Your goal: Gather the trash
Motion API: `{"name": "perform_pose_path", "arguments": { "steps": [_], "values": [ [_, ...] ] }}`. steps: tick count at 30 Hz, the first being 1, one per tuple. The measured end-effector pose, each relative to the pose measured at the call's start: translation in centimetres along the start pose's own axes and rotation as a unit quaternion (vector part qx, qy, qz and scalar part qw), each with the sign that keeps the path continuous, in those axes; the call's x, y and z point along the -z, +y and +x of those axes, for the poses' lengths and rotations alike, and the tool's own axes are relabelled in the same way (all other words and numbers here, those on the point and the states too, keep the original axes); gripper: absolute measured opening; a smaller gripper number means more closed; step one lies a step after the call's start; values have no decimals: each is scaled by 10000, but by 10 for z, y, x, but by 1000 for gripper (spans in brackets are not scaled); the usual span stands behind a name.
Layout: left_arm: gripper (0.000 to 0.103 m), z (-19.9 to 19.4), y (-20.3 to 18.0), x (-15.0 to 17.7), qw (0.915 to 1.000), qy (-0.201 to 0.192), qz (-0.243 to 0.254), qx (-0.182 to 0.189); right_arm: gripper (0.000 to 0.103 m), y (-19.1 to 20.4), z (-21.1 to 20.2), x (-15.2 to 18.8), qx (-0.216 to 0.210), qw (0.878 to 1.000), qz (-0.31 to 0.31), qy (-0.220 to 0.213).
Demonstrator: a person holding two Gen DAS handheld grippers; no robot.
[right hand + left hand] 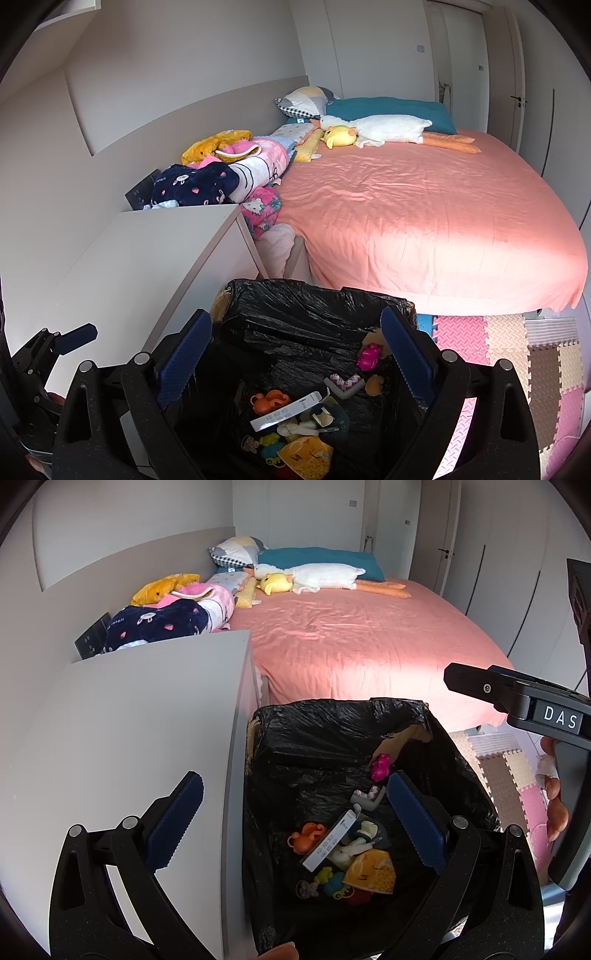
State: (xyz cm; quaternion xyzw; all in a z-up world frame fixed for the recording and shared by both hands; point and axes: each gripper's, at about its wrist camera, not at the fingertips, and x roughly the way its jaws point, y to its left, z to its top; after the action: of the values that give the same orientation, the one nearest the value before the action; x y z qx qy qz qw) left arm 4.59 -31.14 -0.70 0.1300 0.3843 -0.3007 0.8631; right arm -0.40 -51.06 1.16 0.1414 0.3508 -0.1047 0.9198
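Down in the black-lined bin [321,325] half-buried trash [295,424] blurs together; left claw [295,827] and right claw [297,363] gape empty.

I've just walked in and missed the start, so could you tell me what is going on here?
A person is holding a gripper in each hand over a bin lined with a black bag, beside a white cabinet and a pink bed. The left gripper and the right gripper are both open and empty. Small toys, a white box and a yellow packet already lie in the bin.
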Motion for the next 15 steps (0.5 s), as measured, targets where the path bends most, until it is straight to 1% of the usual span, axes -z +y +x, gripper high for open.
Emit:
{"name": "perform_pose_path", "arguments": {
  "steps": [6, 11, 15],
  "values": [
    [97, -1, -2, 0, 10000, -28, 21, -15, 93, 0, 0, 0, 1, 10000, -6, 3],
    [97, -3, 2, 0, 9999, -63, -129, 85, 93, 2, 0, 2, -4, 10000, -13, 20],
    [97, -4, 3, -2, 9999, -84, -110, 66, 93, 2, 0, 3, -10, 10000, -8, 25]
  ]
}}
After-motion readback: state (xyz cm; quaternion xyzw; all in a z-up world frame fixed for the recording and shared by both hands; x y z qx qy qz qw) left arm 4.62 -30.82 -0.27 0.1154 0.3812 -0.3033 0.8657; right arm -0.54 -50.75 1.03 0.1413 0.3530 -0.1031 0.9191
